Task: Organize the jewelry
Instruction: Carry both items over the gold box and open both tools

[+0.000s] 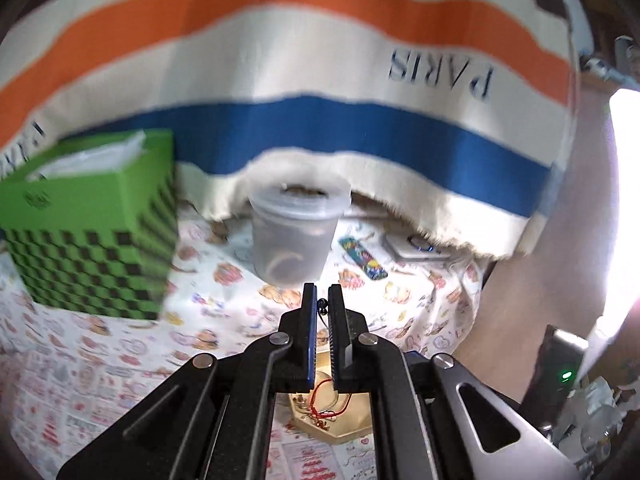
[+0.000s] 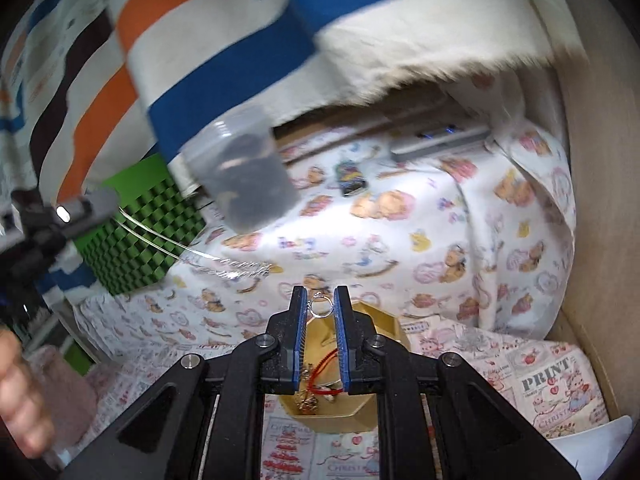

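My left gripper (image 1: 323, 304) is nearly shut on a small dark beaded piece (image 1: 322, 307) held between its tips, above a gold hexagonal dish (image 1: 320, 420) with a red cord and small jewelry inside. My right gripper (image 2: 320, 305) is shut on a silver ring (image 2: 320, 306) at its tips, above the same gold dish (image 2: 384, 324), which holds a red cord bracelet (image 2: 326, 376) and gold pieces. A silver chain (image 2: 224, 266) hangs from the other gripper at the left of the right wrist view.
A green checkered box (image 1: 92, 232) stands at the left and a frosted plastic cup (image 1: 294, 232) behind the dish. A small colourful case (image 1: 362, 258) and a flat silver device (image 1: 416, 246) lie under a striped towel (image 1: 320, 132). A printed cloth (image 2: 400, 240) covers the surface.
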Action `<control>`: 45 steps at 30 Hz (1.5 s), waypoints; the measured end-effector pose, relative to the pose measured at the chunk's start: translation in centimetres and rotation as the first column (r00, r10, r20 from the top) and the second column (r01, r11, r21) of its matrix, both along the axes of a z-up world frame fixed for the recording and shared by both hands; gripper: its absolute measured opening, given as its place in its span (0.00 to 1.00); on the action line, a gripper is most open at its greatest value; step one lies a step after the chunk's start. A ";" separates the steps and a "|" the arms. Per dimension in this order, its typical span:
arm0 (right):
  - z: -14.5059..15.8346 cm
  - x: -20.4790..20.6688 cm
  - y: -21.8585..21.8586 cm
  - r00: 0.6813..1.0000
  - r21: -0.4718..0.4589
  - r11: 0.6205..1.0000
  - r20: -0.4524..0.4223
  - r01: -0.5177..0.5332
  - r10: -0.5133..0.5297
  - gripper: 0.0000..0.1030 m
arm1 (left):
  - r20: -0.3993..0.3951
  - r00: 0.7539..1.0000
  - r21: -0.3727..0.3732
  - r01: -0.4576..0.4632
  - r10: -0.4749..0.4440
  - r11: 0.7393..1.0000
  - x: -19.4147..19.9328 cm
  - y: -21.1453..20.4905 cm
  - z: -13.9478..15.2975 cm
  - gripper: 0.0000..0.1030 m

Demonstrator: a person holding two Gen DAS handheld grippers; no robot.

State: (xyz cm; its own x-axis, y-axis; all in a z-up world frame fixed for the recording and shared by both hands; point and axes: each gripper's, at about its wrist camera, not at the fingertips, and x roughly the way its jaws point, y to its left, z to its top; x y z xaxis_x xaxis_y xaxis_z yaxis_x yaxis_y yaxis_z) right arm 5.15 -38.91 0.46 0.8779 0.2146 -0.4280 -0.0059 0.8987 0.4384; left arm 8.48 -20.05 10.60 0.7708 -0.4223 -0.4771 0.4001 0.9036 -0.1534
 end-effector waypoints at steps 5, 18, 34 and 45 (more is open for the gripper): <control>-1.7 1.1 -1.5 0.999 0.049 0.999 -0.053 0.002 0.001 0.14 | -0.045 0.999 0.048 0.007 -0.005 0.999 1.7 -1.7 -3.4 0.04; -3.4 2.7 -1.0 0.991 0.030 0.998 -0.125 -0.052 0.055 0.14 | -0.096 0.995 0.042 0.039 -0.035 0.998 3.3 -1.9 -6.6 0.04; -2.8 2.2 -1.0 0.992 0.025 0.999 -0.127 -0.023 0.026 0.36 | -0.049 0.999 0.054 0.026 -0.023 0.998 1.7 0.7 -8.4 0.29; 1.4 -0.6 0.9 1.000 -0.030 1.000 -0.005 -0.008 0.008 0.51 | 0.121 0.985 0.082 -0.133 0.123 0.988 -2.7 6.8 -6.7 0.78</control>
State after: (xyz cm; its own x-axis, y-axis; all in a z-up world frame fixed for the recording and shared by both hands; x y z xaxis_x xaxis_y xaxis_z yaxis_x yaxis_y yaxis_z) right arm 4.52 -37.99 1.84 0.8744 0.2083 -0.4382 -0.0110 0.9114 0.4114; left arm 5.78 -13.22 3.89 0.8678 -0.2759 -0.4132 0.2903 0.9565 -0.0290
